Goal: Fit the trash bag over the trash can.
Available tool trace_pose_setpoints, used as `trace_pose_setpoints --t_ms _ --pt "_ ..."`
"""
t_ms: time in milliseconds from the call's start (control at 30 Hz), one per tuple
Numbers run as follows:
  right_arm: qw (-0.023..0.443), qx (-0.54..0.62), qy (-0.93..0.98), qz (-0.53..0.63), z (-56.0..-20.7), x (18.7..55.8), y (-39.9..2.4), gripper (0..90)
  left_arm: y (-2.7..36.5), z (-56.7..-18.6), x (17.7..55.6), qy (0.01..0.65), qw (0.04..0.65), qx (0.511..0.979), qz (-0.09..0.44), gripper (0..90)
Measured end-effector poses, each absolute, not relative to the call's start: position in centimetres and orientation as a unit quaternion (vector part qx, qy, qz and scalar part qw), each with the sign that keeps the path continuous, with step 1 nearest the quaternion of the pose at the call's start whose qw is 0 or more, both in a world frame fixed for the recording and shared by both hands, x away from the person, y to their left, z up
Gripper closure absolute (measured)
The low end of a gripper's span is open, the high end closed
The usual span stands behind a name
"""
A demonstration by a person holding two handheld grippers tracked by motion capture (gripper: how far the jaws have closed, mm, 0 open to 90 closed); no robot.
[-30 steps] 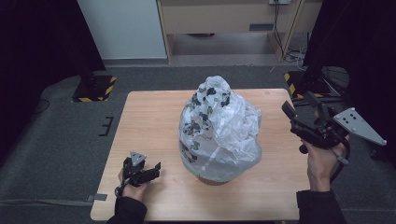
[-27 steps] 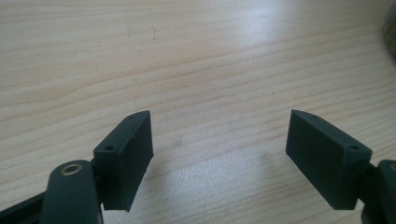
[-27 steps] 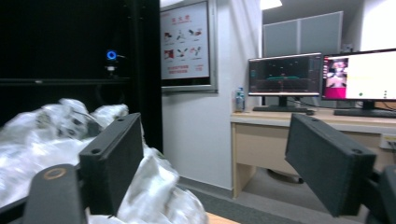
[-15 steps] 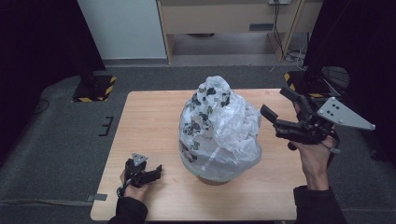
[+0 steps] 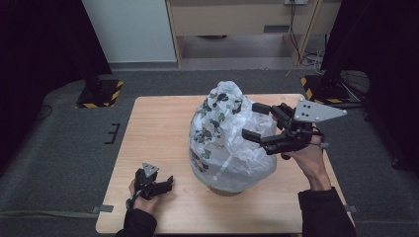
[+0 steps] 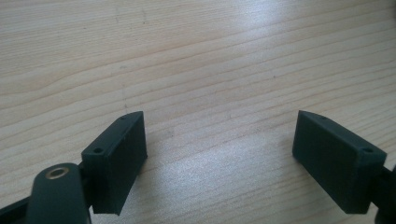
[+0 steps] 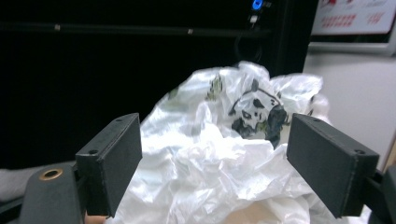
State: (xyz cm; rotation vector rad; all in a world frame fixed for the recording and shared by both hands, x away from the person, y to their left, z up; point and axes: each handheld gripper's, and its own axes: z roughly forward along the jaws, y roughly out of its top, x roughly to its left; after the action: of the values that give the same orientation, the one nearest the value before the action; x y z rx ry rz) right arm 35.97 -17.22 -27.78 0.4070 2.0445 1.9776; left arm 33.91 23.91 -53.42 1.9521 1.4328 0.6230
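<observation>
Now right gripper [image 5: 257, 121], jaws wide, nothing held, reaches bag [image 5: 227, 143] to grab it. Left gripper [image 5: 168, 181] released too, waits low over near tabletop [image 5: 158, 123], just opening wider.

We see thin, crinkly, glossy plastic on the bag [image 5: 230, 138], smooth pale wood on the table [image 5: 158, 123], and matt black plastic on the right claw [image 5: 257, 121].

the right gripper [image 7: 215, 158] holds its two black jaws wide apart. a crumpled white plastic bag [image 7: 224, 168] with panda prints lies between and beyond them, against darkness.
</observation>
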Motion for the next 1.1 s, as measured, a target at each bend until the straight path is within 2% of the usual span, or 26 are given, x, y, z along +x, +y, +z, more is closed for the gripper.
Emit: trace_pose_setpoints --t_ms 267,600,800,1100 --pt "0.119 0.133 0.766 0.618 -29.9 37.3 -16.5 23.1 23.9 -53.4 33.9 0.544 0.315 0.741 0.237 17.0" --pt "0.109 0.127 0.807 0.567 -31.5 37.9 -15.5 25.2 23.9 -53.4 33.9 0.543 0.315 0.741 0.236 16.4" --pt "0.105 0.125 0.814 0.557 -31.7 38.1 -15.3 24.8 23.9 -53.4 33.9 0.541 0.315 0.743 0.235 16.0" --pt "0.128 0.117 0.841 0.512 -31.5 38.0 -14.4 21.3 23.8 -53.4 33.9 0.537 0.316 0.746 0.233 15.1"
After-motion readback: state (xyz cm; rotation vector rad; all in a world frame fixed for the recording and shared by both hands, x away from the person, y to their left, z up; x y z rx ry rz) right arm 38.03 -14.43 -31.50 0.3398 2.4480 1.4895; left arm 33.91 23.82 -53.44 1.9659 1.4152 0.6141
